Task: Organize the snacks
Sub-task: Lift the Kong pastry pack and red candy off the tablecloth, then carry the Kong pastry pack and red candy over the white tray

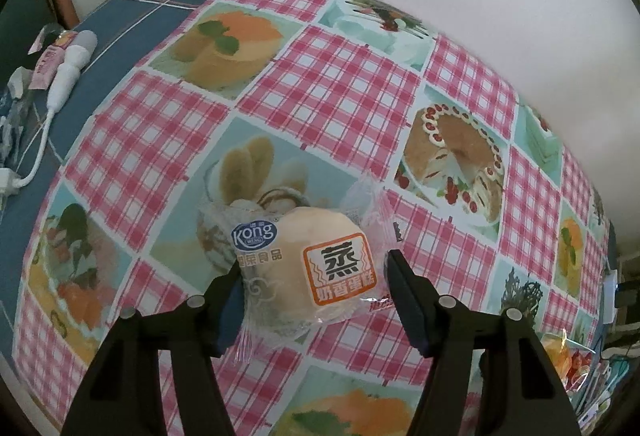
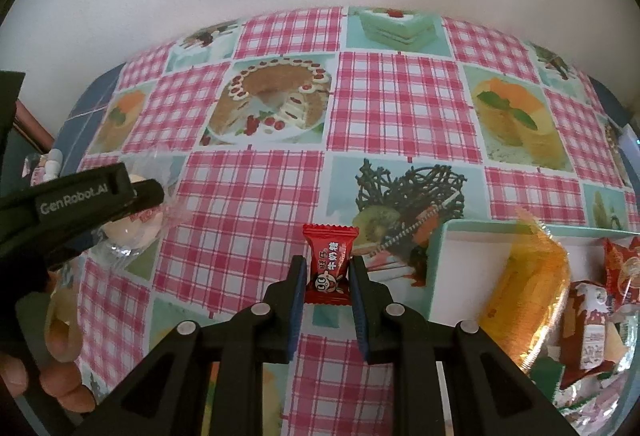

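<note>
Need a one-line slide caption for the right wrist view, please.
Right gripper shut on a red candy above the checked tablecloth, white box of snacks at right.

A white corded device lies on blue cloth beside the checked tablecloth.

The cake lay on the tablecloth, between the left gripper's fingers. Right of the cake, the candy sat in the right gripper. Further right from the cake stood the box, with snacks in it. A cable lay far left of the cake, off the tablecloth.
</note>
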Tool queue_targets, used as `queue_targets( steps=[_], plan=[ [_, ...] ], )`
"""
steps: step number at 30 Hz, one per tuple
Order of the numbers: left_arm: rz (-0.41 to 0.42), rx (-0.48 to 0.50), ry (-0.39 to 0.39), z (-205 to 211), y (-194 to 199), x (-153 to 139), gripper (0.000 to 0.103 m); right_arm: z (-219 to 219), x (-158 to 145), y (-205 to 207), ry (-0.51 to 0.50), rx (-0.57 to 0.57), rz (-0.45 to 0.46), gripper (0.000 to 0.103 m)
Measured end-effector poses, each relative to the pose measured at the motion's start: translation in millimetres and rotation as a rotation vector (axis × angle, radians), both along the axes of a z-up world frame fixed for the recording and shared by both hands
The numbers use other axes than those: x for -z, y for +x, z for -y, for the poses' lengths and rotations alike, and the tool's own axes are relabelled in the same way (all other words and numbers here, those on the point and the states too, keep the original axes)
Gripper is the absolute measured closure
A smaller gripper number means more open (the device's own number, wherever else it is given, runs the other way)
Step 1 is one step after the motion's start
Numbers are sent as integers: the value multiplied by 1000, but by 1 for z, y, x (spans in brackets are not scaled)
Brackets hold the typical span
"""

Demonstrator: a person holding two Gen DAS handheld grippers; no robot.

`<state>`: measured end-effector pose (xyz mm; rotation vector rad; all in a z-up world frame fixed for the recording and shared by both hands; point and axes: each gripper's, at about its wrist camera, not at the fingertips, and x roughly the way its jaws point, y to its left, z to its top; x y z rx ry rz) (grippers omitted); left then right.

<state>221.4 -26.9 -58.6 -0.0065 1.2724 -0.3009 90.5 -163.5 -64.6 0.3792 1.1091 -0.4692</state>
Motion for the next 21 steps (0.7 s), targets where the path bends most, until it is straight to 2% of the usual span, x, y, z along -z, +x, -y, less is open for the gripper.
queue_targets(
  steps=[12,21],
  plan=[
    [28,-21,-35,-1,-30,-48,36,-1,-48,-29,-16,24,49,80],
    [80,30,-34,12,-63,-77,36,3,-84,-70,-52,55,78,80]
  ],
)
